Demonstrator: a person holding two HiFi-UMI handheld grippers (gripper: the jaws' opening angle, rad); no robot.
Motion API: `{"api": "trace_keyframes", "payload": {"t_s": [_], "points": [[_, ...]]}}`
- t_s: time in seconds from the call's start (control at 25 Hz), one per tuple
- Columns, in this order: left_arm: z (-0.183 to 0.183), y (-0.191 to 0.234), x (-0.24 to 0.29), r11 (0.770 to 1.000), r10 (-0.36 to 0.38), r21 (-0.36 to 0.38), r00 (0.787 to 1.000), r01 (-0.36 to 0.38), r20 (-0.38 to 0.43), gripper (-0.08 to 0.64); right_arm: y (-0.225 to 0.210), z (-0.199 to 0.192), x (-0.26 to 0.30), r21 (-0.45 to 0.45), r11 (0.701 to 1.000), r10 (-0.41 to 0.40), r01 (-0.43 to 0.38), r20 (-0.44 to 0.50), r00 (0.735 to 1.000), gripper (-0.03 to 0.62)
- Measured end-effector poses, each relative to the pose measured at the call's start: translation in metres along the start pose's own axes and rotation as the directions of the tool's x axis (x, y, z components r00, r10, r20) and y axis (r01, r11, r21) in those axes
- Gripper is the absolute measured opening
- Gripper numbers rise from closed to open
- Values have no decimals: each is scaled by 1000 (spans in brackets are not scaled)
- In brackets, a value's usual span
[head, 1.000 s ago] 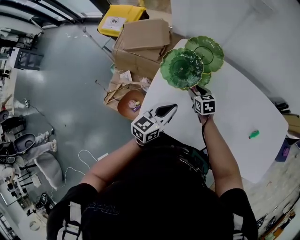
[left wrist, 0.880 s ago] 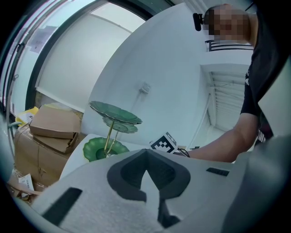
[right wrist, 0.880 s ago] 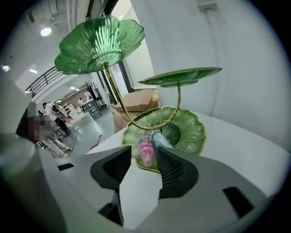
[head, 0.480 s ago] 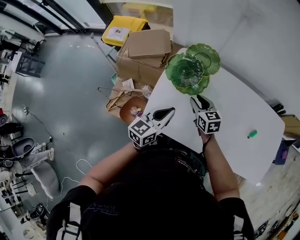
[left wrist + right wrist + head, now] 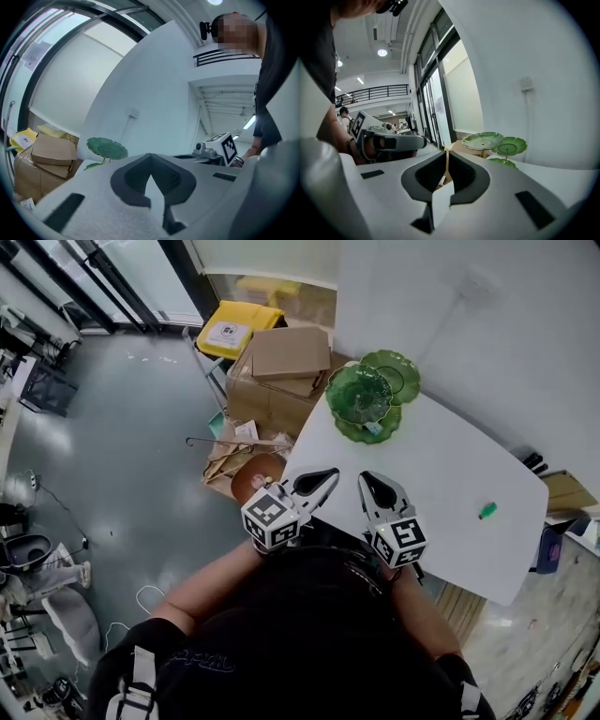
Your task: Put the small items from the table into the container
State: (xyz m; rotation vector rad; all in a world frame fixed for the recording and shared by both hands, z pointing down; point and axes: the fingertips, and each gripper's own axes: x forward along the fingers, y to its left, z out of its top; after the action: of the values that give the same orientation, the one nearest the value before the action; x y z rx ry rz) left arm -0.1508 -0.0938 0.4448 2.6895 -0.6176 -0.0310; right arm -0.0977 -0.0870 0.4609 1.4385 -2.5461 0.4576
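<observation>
Small green item (image 5: 487, 511) lies on the white table (image 5: 441, 446), well right of the right gripper (image 5: 373, 486), the nearer one, with its long axis slanting across the head view. The right jaws are closing on nothing; the left gripper (image 5: 323, 476) is clenched and empty. A second ago the right gripper reached the green tiered dish (image 5: 370, 395); now it is drawn back.

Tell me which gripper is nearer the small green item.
Right. The right gripper, jaws closing on nothing, is over the near edge of the table, left of the green item; the left gripper sits farther left, at the table's corner.
</observation>
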Motion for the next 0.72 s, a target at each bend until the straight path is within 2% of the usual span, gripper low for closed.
{"api": "trace_keyframes", "payload": {"t_s": [0.16, 0.52, 0.72], "points": [[0, -6, -10, 1000, -14, -12, 1000, 14, 10, 5, 32, 8, -9, -26, 1000, 13, -12, 36, 999, 25], [-5, -29, -13, 996, -91, 21, 996, 91, -7, 5, 39, 8, -14, -22, 1000, -14, 15, 44, 999, 25], [-9, -26, -16, 997, -68, 47, 997, 69, -31, 3, 42, 5, -14, -17, 1000, -19, 19, 38, 999, 25]]}}
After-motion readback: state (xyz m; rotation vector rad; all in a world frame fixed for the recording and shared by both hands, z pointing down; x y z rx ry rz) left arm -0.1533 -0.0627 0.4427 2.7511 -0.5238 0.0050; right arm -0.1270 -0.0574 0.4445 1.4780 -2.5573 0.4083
